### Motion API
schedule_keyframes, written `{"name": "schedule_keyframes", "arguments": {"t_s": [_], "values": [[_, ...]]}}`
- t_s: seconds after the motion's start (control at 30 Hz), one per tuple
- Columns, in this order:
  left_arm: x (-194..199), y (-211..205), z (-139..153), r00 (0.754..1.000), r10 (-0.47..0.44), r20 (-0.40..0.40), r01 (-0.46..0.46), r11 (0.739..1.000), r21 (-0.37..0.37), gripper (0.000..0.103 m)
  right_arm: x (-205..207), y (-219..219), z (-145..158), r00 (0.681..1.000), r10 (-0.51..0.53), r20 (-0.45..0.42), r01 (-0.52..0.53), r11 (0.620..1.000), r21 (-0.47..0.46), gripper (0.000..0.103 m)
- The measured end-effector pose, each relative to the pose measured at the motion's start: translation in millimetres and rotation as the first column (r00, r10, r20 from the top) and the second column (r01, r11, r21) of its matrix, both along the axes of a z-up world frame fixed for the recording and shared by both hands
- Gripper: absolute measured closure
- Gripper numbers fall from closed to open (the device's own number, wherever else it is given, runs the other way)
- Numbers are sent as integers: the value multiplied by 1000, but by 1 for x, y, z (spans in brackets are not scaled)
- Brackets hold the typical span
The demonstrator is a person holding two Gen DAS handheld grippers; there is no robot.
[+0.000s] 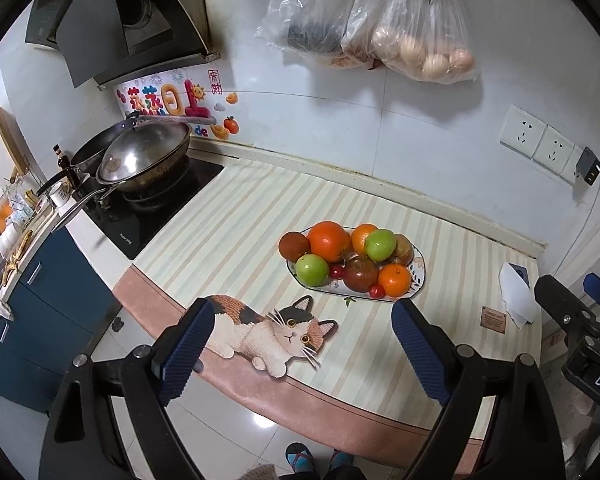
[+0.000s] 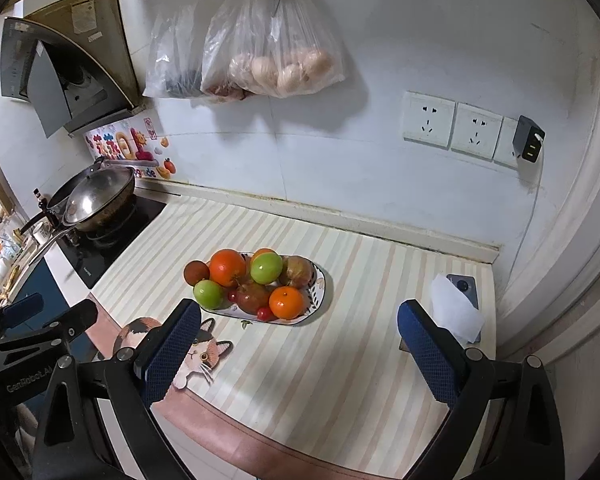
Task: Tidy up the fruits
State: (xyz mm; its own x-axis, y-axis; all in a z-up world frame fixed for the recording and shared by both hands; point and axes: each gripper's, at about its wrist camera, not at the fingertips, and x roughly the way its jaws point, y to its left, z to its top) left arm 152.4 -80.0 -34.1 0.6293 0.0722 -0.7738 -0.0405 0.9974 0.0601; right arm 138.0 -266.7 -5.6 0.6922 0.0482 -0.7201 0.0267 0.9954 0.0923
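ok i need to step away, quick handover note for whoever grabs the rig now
Left gripper: open, empty, short of the plate.
Right gripper: open, empty, also short of it.
All the fruit is piled on the patterned plate on the striped mat: oranges, green fruits, dark reddish ones and small red ones.
Done: nothing visibly sorted.
Left: the whole sorting job.

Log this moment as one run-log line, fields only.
stage: approach | left gripper: open, empty | right gripper: open, empty | fruit plate: piled full, untouched, on striped mat | contact: none
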Motion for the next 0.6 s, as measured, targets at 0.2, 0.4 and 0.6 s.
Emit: {"name": "schedule_keyframes", "arguments": {"t_s": [0.2, 0.4, 0.6], "values": [[2, -1, 0, 1000, -1, -3, 1, 1000, 0, 12, 5, 0, -7, 1000, -6, -12, 6, 1000, 4, 2], [2, -2, -1, 1000, -4, -1, 4, 1000, 2, 12, 6, -1, -12, 1000, -3, -21, 3, 1000, 8, 2], [2, -2, -1, 1000, -5, 0, 5, 1000, 1, 12, 5, 1, -15, 1000, 1, -27, -1, 1000, 9, 2]]}}
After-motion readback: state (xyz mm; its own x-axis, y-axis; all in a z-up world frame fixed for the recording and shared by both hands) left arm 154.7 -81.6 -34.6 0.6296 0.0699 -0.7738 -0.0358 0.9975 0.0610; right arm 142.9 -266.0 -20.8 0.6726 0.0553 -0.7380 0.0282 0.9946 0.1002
